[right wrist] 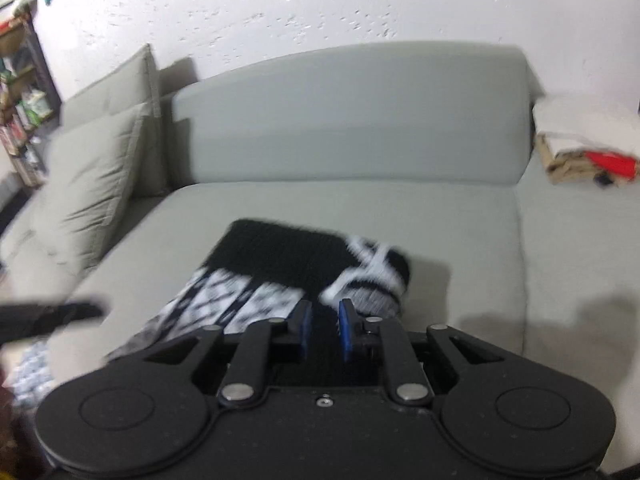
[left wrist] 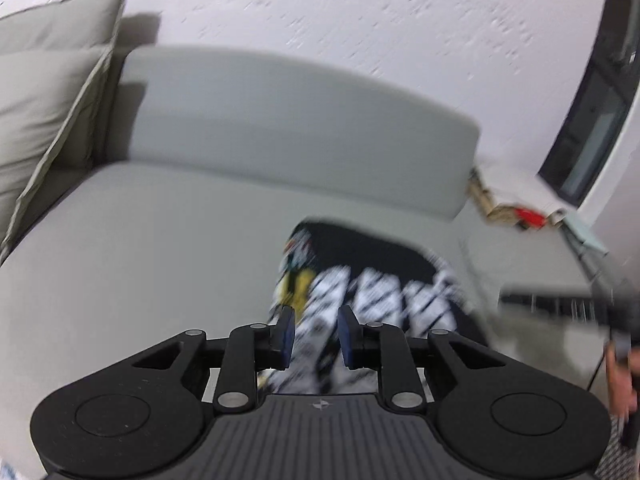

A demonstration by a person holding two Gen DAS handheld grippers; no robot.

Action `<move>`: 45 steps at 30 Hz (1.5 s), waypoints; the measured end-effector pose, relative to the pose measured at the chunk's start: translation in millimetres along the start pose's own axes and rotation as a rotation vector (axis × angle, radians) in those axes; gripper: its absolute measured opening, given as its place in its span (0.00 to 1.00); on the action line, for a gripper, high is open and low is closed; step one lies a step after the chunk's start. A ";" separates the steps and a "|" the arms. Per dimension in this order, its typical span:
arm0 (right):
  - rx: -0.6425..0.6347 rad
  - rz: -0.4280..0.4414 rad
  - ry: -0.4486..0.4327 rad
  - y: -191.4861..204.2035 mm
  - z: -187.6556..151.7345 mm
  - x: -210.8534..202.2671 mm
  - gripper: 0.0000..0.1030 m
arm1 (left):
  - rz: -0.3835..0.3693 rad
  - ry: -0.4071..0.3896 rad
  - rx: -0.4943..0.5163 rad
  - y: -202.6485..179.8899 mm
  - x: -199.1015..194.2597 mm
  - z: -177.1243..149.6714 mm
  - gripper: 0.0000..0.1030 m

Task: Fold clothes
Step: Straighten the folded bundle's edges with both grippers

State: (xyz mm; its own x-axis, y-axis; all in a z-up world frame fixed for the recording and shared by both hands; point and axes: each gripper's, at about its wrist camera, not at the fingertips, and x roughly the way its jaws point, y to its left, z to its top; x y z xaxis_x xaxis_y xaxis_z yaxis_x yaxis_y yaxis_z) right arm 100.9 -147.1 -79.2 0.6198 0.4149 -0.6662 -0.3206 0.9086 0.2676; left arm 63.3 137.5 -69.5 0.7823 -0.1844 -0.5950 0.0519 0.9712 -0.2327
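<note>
Grey sofa (right wrist: pixel 360 208) seat holds our black-and-white printed garment (right wrist: pixel 280 268), part folded. Left gripper (left wrist: pixel 316 334) and right gripper (right wrist: pixel 322 326) fingers sit slightly parted, pinching nothing. Risk: a one-layer grab could drag the fold open.

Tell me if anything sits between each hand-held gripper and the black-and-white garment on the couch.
Nothing visible does. The left hand-held gripper and the right hand-held gripper both have open jaws directly over the black-and-white garment lying on the gray couch. The frames are blurred.
</note>
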 end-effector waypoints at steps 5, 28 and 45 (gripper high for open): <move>-0.069 0.048 0.051 18.2 -16.9 -6.6 0.15 | -0.056 0.024 0.037 -20.6 63.9 25.1 0.18; -0.264 -0.040 0.073 50.5 -41.3 5.1 0.21 | 0.092 0.150 0.085 -27.7 106.1 32.9 0.11; -0.127 -0.008 0.157 31.3 -68.5 -16.0 0.26 | 0.134 0.204 0.151 -4.5 27.3 -49.0 0.09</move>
State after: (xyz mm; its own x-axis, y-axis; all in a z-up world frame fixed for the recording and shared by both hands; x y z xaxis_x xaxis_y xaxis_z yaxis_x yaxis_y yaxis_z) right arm 31.8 -128.6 -107.8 0.5068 0.3865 -0.7706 -0.4100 0.8944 0.1789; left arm 54.0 120.7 -122.3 0.6483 -0.0649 -0.7586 0.0604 0.9976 -0.0337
